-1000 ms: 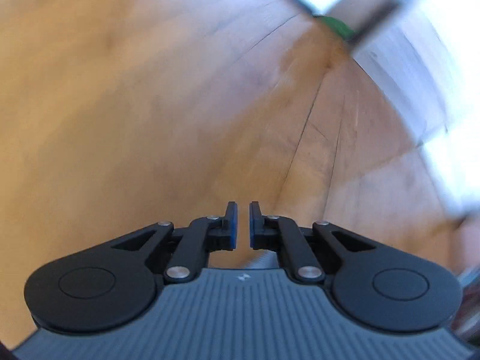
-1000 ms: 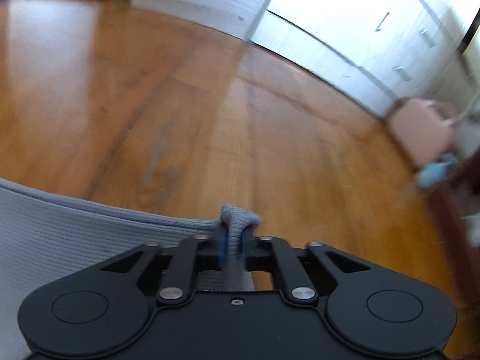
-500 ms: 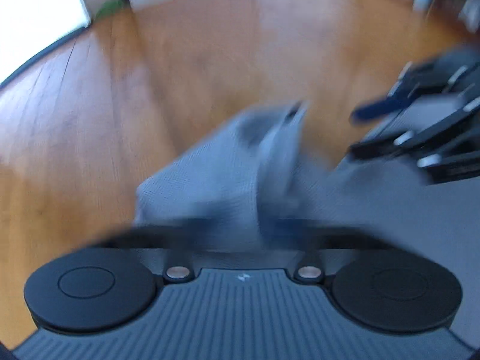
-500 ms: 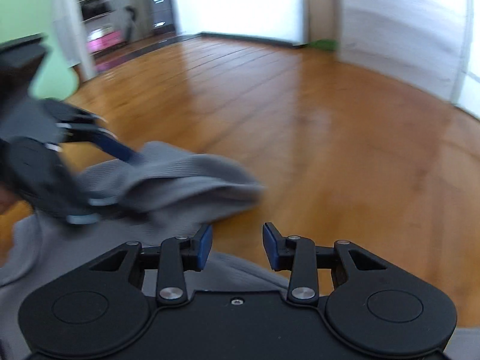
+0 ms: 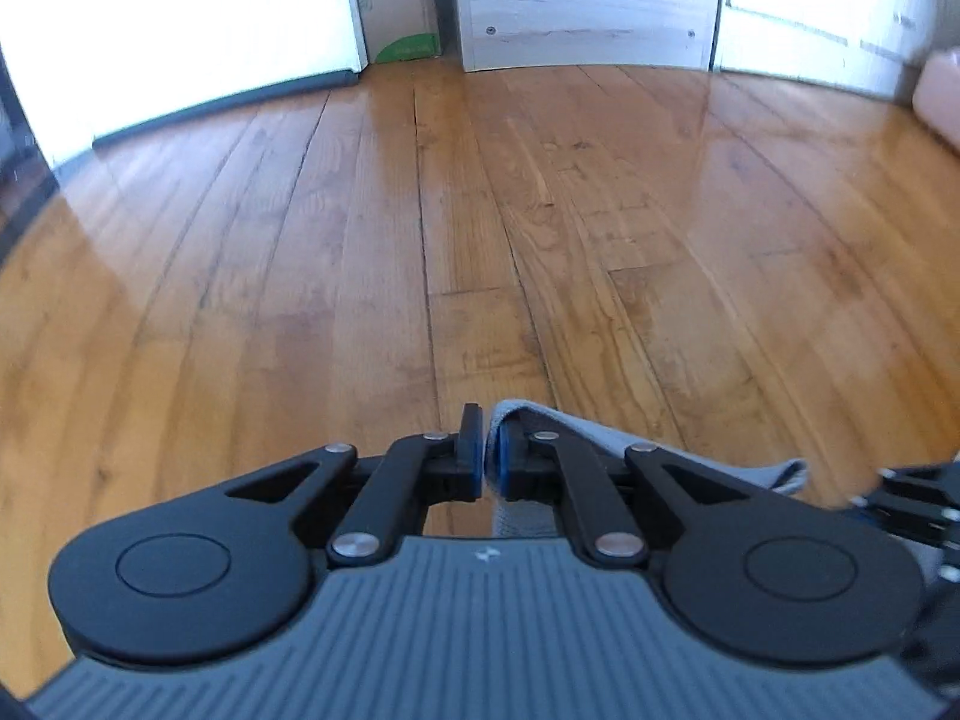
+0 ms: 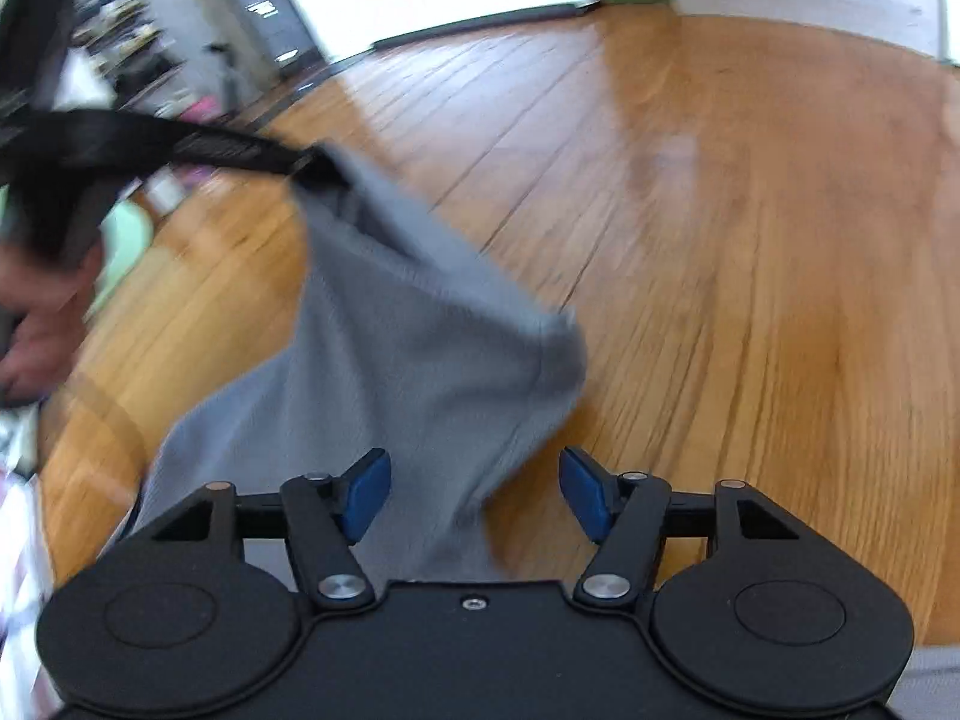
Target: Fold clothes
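Observation:
A grey ribbed garment [image 6: 414,348] hangs above the wooden floor. My left gripper [image 5: 489,459] is shut on an edge of the grey garment [image 5: 558,429], which trails off to the right behind the fingers. In the right wrist view the left gripper [image 6: 306,168] shows at upper left, holding the cloth's top corner. My right gripper [image 6: 474,492] is open, its blue pads wide apart, with the hanging cloth between and just ahead of them. The right gripper also shows at the right edge of the left wrist view [image 5: 912,510].
Wooden plank floor [image 5: 480,210] spreads all around. White cabinets and a wall [image 5: 588,0] stand at the far end, with a green object [image 5: 408,51] at their base. A pink object [image 5: 939,90] sits at far right. Cluttered shelves [image 6: 132,54] stand at the left.
My right gripper let go of the garment and opened wide. My left gripper, shut and empty before, swung round and closed on the garment's edge, lifting it.

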A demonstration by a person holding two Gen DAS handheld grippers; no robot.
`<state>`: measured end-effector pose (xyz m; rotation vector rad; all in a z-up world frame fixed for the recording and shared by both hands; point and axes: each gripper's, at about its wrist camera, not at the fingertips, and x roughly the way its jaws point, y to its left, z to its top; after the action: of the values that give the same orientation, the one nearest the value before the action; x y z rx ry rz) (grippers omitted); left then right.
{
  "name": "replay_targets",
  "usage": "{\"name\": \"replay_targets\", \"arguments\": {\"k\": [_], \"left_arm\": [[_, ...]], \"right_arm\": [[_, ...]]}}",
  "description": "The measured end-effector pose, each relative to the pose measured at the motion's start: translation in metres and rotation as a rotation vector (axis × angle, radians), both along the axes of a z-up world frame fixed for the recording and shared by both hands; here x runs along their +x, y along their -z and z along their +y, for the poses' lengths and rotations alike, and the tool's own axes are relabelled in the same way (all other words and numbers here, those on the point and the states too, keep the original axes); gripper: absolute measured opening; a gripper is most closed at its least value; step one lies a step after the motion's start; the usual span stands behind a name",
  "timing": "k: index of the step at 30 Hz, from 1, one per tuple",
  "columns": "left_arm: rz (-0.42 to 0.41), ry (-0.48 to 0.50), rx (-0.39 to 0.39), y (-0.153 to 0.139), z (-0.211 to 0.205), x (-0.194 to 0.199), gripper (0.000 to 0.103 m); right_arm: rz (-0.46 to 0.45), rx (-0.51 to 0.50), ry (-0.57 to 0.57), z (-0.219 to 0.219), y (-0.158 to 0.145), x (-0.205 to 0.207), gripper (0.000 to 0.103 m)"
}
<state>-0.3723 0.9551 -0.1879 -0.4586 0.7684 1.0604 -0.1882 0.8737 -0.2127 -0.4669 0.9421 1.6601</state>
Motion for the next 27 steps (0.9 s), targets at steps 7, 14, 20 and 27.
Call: {"name": "replay_targets", "arguments": {"k": [7,14,20,27], "left_arm": [[-0.074,-0.098,0.001,0.015,0.019,-0.033,0.070],[-0.014,0.089,-0.086,0.052,-0.007,-0.039,0.083],[-0.103,0.138,-0.114,0.058,-0.019,-0.047,0.083],[-0.387,-0.039,-0.112,0.041,-0.023,-0.098,0.091]], "right_arm": [[-0.007,0.101,0.185,0.005,-0.012,0.017,0.009],[0.178,0.015,0.351,-0.013,0.004,0.060,0.043],[0.185,0.041,0.192,-0.006,-0.009,0.054,0.053],[0.021,0.208,0.235,-0.031,-0.021,0.034,0.004]]}}
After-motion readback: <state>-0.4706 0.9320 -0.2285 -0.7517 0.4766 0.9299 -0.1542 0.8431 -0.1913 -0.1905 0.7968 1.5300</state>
